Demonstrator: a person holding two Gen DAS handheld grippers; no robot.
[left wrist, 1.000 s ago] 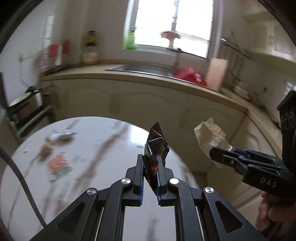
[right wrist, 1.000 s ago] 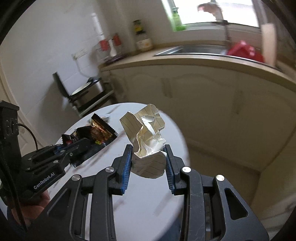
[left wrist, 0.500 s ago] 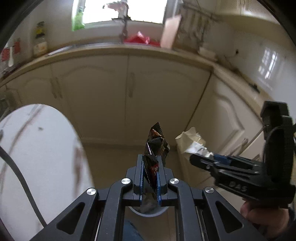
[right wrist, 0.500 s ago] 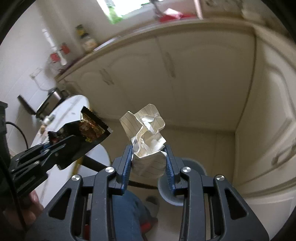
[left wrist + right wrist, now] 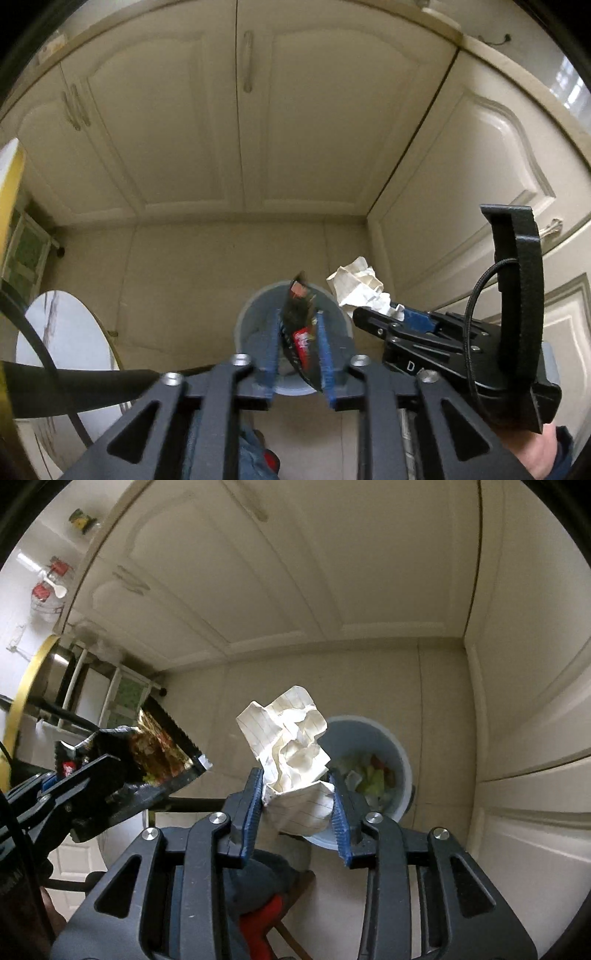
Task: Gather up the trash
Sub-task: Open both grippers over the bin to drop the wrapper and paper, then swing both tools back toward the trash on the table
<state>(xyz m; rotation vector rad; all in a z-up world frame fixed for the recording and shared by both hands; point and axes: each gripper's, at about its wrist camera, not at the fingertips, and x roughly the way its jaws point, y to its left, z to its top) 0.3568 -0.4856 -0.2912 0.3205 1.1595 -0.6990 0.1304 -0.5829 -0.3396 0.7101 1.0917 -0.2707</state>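
My left gripper (image 5: 298, 339) holds a dark snack wrapper (image 5: 300, 325) over a grey-blue trash bin (image 5: 251, 317) on the floor; its jaws stand slightly parted and the wrapper leans against the right pad. My right gripper (image 5: 298, 794) is shut on a crumpled ball of lined paper (image 5: 291, 746), just left of and above the bin (image 5: 400, 753), which holds several scraps. The paper (image 5: 360, 286) and right gripper (image 5: 373, 317) show at right in the left wrist view. The wrapper (image 5: 159, 751) and left gripper (image 5: 122, 775) show at left in the right wrist view.
Cream cabinet doors (image 5: 236, 122) form a corner behind the bin. The round white table (image 5: 62, 339) with a gold rim (image 5: 29, 686) stands at left, with a rack (image 5: 122, 694) beyond it. My blue trouser leg (image 5: 255, 454) is below the grippers.
Both grippers swung away from the table and tipped down toward the floor. The bin has come under them. The left jaws have parted a little around the wrapper.
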